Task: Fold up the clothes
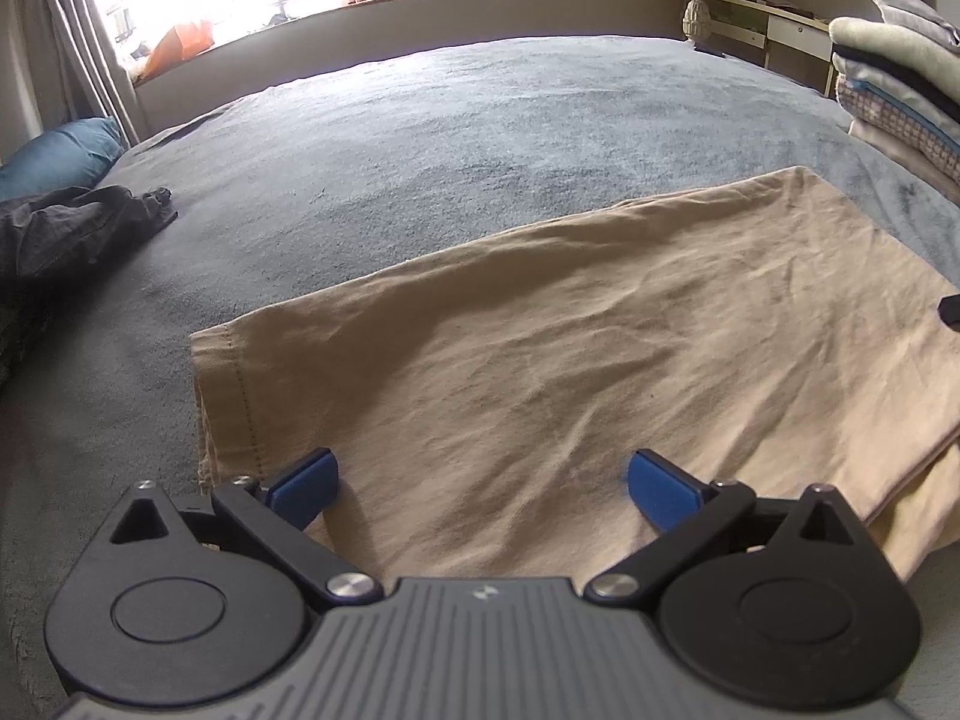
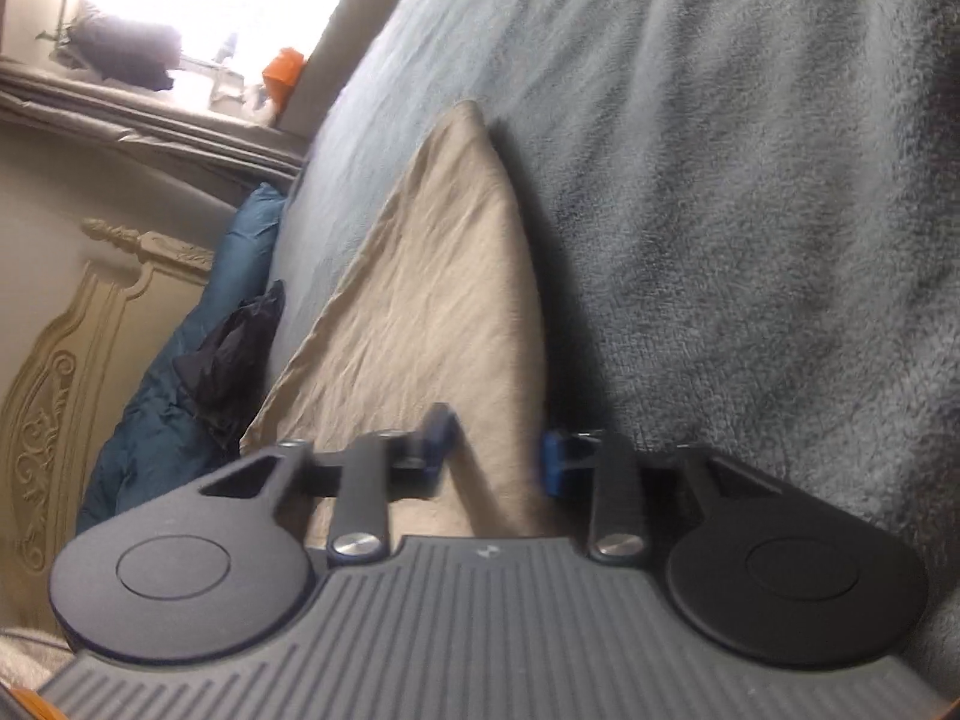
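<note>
A tan garment (image 1: 570, 330) lies folded flat on the grey blanket (image 1: 420, 138), its stitched hem toward the left. My left gripper (image 1: 483, 480) hovers low over the garment's near edge, jaws wide apart, blue pads (image 1: 306, 486) clear of the cloth. In the right wrist view the same tan garment (image 2: 432, 276) runs away from me to a pointed corner. My right gripper (image 2: 497, 450) is rolled on its side at the garment's edge. Its jaws stand narrow, with the tan cloth lying between the pads (image 2: 441, 435) and a gap still showing.
A stack of folded clothes (image 1: 900, 78) stands at the right of the bed. A dark crumpled garment (image 1: 60, 234) and a blue pillow (image 1: 60, 156) lie at the left. A carved headboard (image 2: 72, 360) and a window sill are beyond, and a desk (image 1: 762, 18) at the back right.
</note>
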The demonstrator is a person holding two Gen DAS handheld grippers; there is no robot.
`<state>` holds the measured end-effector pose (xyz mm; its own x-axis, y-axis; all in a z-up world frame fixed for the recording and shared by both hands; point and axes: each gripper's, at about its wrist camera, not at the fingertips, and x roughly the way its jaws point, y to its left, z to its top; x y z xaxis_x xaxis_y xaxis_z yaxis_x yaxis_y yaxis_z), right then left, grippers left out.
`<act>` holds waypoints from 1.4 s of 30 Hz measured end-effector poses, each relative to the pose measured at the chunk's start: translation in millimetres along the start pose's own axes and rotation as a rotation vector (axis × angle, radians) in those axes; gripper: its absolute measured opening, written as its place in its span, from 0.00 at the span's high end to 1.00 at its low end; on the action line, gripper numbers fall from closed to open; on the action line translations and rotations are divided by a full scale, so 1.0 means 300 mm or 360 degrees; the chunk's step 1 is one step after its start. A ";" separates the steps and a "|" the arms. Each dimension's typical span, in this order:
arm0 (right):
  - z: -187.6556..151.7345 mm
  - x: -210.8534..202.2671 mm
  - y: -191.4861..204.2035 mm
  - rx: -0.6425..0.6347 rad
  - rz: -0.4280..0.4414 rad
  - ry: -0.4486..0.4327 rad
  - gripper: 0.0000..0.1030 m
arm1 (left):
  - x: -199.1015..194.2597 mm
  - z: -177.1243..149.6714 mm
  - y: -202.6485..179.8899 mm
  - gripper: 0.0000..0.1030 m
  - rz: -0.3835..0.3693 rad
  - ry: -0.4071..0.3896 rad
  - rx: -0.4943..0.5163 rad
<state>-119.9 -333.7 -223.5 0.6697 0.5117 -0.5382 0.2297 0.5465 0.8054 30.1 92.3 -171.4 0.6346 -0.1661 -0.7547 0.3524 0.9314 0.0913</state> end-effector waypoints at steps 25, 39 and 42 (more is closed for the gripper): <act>-0.023 -0.072 0.597 -0.0606 0.0170 -0.0005 0.91 | 0.159 0.228 -0.122 0.27 -0.0098 -0.0166 0.0347; -0.060 -0.040 0.686 -0.0671 0.0252 0.0094 0.91 | 0.260 0.334 -0.166 0.22 -0.0237 -0.0183 0.0212; -0.073 -0.023 0.695 -0.0654 0.0256 0.0109 0.91 | 0.287 0.346 -0.105 0.25 -0.0259 -0.0133 0.0052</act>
<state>-92.0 -208.8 -57.3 0.6224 0.6468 -0.4407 -0.1825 0.6675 0.7219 144.9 15.1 -171.8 0.6217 -0.3416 -0.7048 0.4767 0.8791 -0.0056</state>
